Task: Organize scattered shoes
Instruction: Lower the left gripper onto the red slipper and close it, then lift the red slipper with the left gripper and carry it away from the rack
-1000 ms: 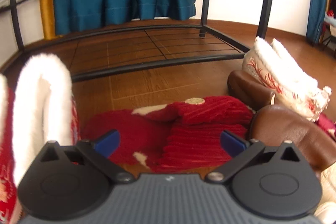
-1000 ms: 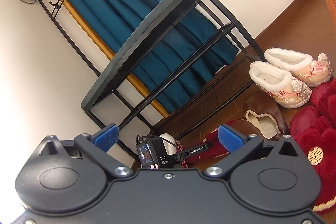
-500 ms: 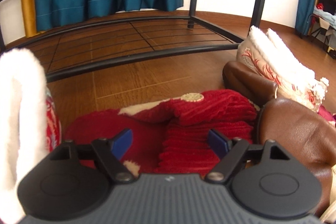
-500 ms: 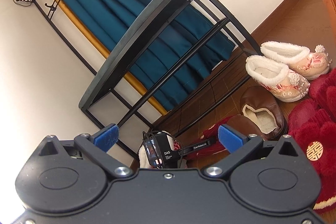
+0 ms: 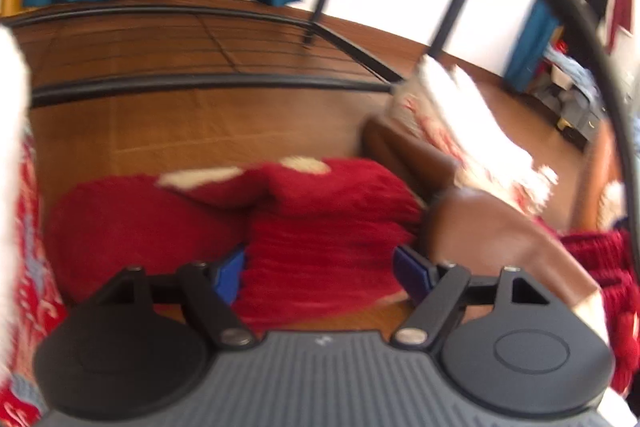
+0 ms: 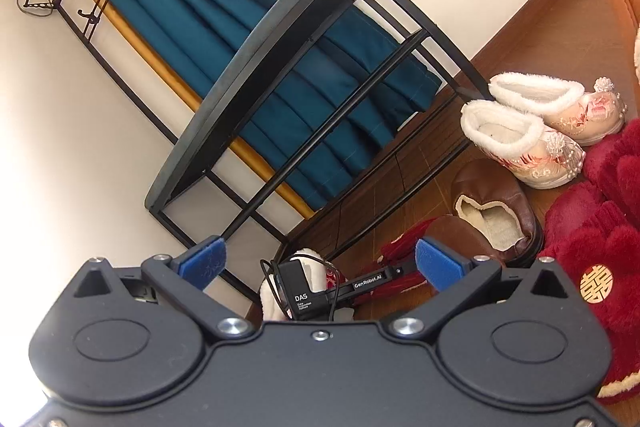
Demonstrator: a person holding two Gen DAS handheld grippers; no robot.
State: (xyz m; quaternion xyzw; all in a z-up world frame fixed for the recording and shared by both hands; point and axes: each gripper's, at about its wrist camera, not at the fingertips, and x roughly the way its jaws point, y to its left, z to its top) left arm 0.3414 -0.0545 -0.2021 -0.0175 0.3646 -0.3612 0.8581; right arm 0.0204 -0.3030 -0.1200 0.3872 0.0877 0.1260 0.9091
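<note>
Slipper [image 5: 320, 227] of ribbed red plush lies on the wooden floor [image 5: 192, 131] directly ahead of the left gripper [image 5: 320, 269], between its blue pads, its long axis running away from the camera toward the front rail of the black shoe rack [image 5: 208, 81]. The jaws have just been closing and now sit at the slipper's two sides, the left pad seeming to meet the plush; blur hides whether both press, so no grip is certain. Brown slipper [image 5: 500, 227] lies just beside it on the right. The left hand is plainly the nearer one; the right gripper [image 6: 320, 263] hangs apart, jaws spread on nothing. The rack's bottom shelf shows no shoes.
</note>
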